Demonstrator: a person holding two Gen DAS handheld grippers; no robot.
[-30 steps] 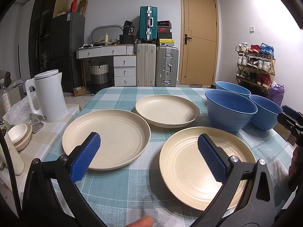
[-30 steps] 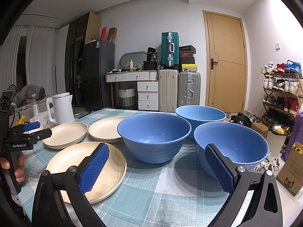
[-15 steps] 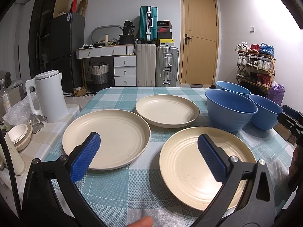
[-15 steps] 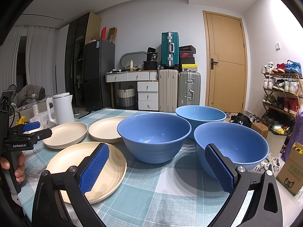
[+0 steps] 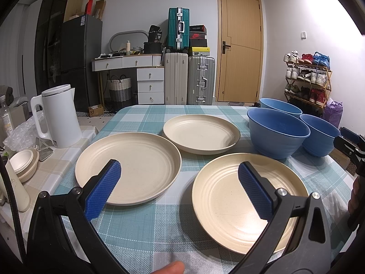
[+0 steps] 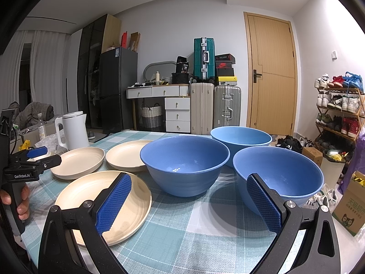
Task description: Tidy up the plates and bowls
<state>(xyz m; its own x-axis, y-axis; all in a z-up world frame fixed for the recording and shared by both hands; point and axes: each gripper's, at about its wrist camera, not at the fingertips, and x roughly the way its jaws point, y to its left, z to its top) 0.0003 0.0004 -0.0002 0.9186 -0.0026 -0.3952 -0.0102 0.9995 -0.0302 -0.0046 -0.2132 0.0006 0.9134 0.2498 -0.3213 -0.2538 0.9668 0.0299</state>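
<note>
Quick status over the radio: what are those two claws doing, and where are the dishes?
Left gripper open, empty. Right gripper open, empty. Three plates and three bowls spread singly on the table, none stacked. Nothing in the way.

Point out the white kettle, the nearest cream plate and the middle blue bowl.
white kettle (image 5: 59, 116): left wrist view, on its body.
nearest cream plate (image 5: 223, 196): left wrist view, on its ridged inside.
middle blue bowl (image 6: 184, 159): right wrist view, on its inner wall.

White walls, wooden door (image 5: 239, 50), suitcases (image 5: 189, 77).
</note>
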